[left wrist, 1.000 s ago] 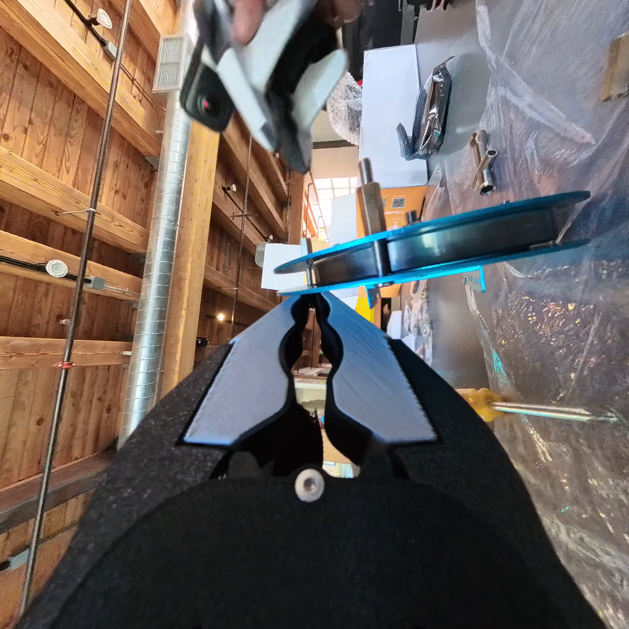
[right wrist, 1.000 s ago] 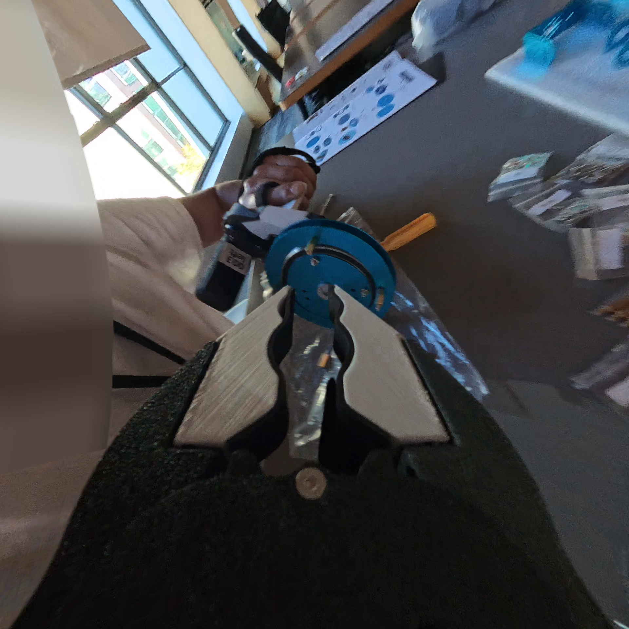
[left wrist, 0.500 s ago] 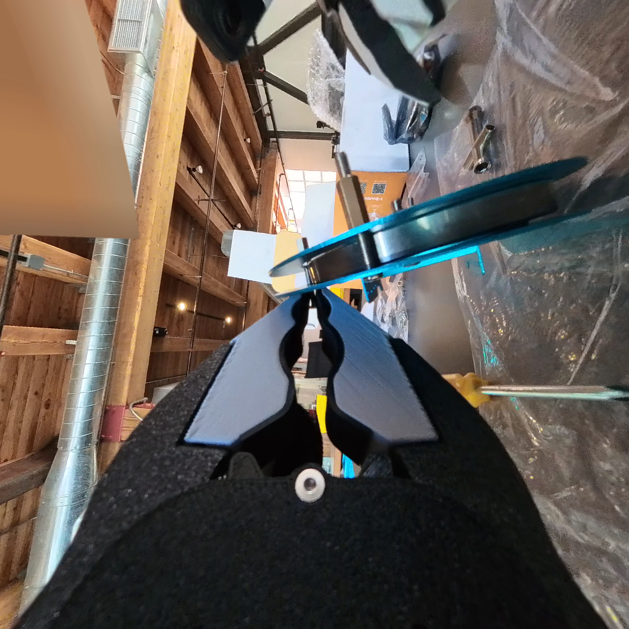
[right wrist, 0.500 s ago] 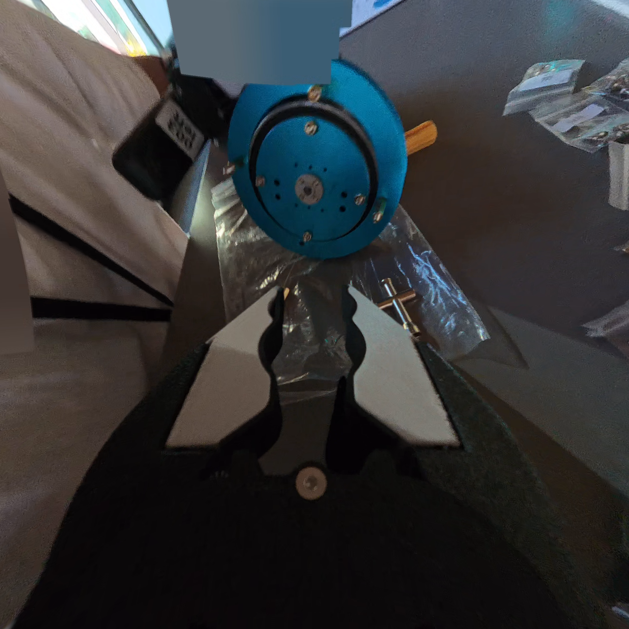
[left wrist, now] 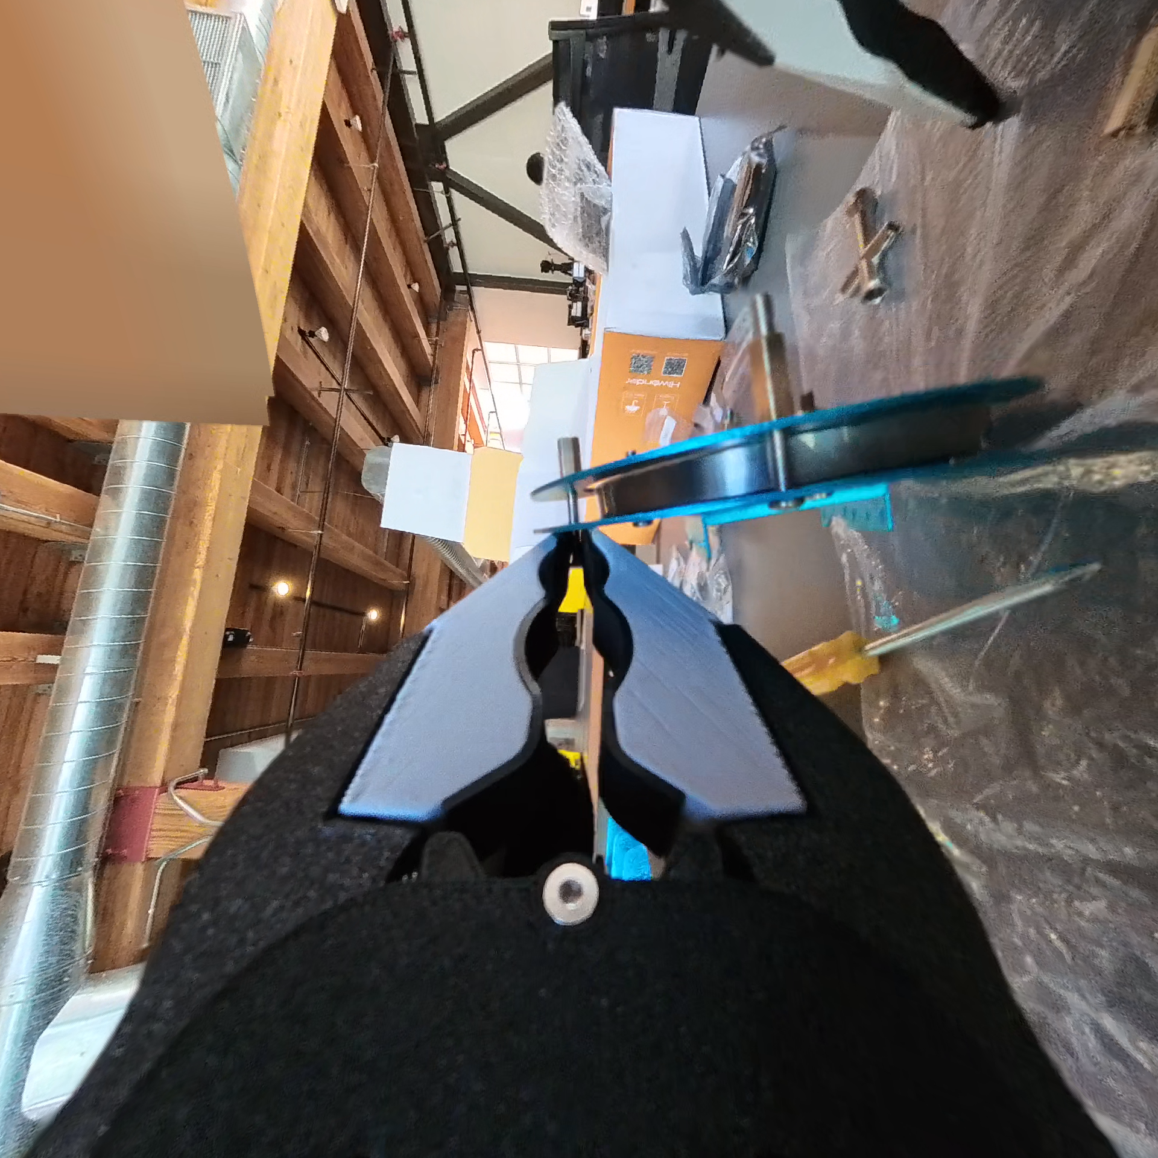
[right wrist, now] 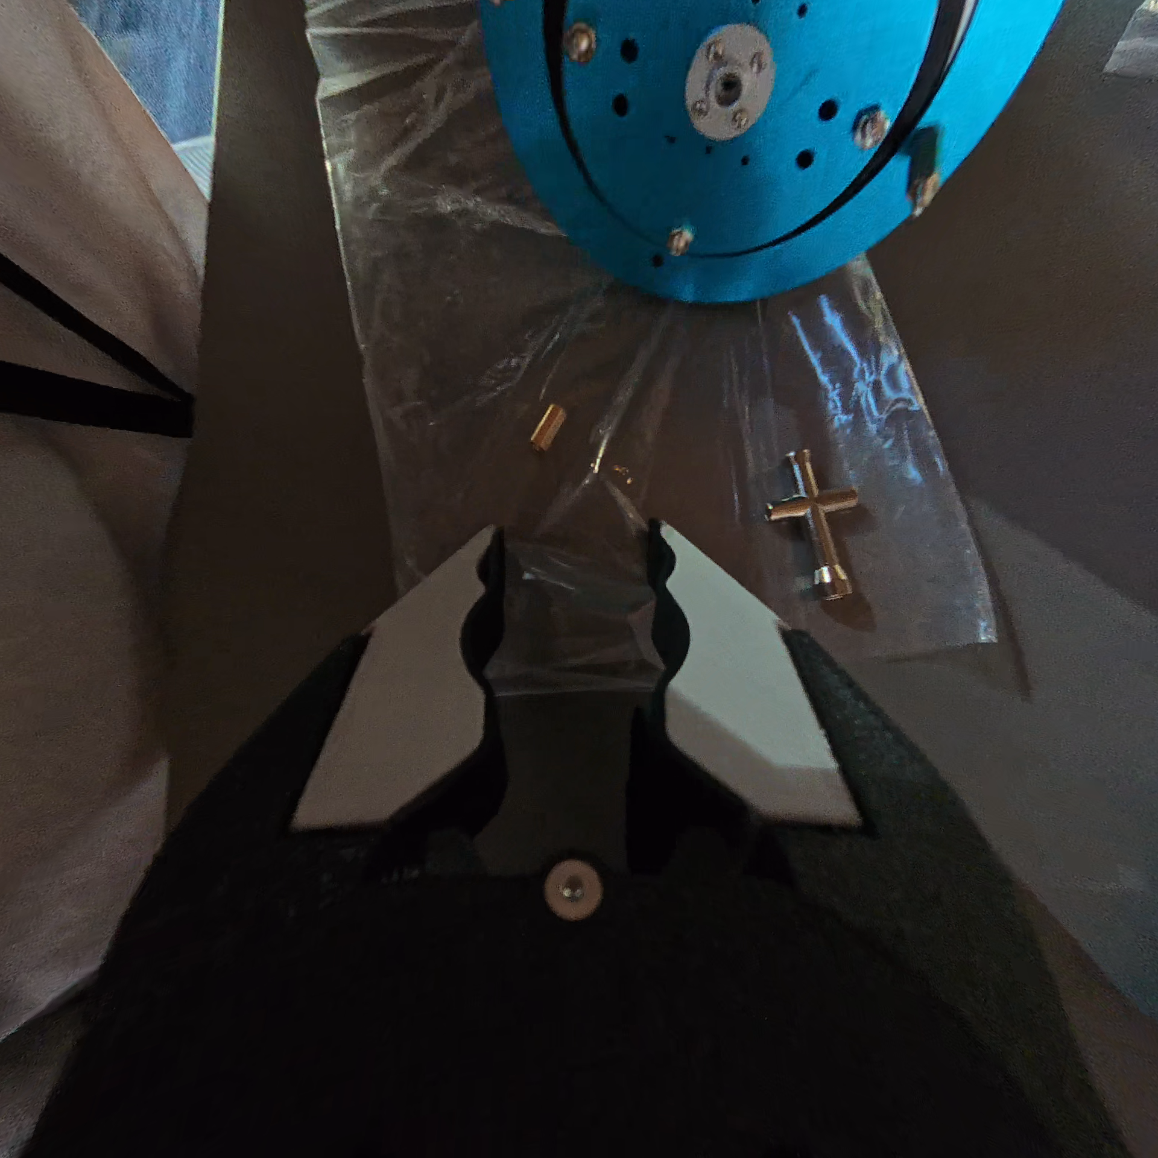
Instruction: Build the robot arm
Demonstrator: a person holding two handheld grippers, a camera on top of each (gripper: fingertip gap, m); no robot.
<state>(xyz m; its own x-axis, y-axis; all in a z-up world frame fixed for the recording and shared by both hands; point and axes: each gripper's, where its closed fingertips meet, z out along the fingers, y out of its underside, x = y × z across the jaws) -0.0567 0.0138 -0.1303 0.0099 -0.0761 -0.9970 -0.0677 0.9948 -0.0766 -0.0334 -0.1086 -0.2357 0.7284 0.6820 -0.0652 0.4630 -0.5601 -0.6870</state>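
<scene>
A blue disc assembly (left wrist: 783,464), two blue plates with a black ring between them, stands on edge on a clear plastic sheet (left wrist: 1002,814). My left gripper (left wrist: 573,539) is shut on the rim of its lower plate. In the right wrist view the disc (right wrist: 752,156) fills the top, showing its face with screws and a silver hub. My right gripper (right wrist: 575,532) is open and empty, low over the plastic sheet (right wrist: 438,313). A small brass standoff (right wrist: 545,427) lies just ahead of its tips. A metal cross wrench (right wrist: 814,520) lies to its right.
A yellow-handled screwdriver (left wrist: 827,667) lies on the grey table (right wrist: 1034,376) beside the disc. The cross wrench (left wrist: 868,250) lies beyond the disc. White and orange boxes (left wrist: 652,401) and a foil bag (left wrist: 733,213) stand farther off. A person's beige clothing (right wrist: 81,501) is at the left. There is about 15 cm between the tips of the two grippers.
My right gripper has dropped toward the plastic sheet below the disc and its jaws have spread wider. My left gripper has kept its hold on the disc's rim.
</scene>
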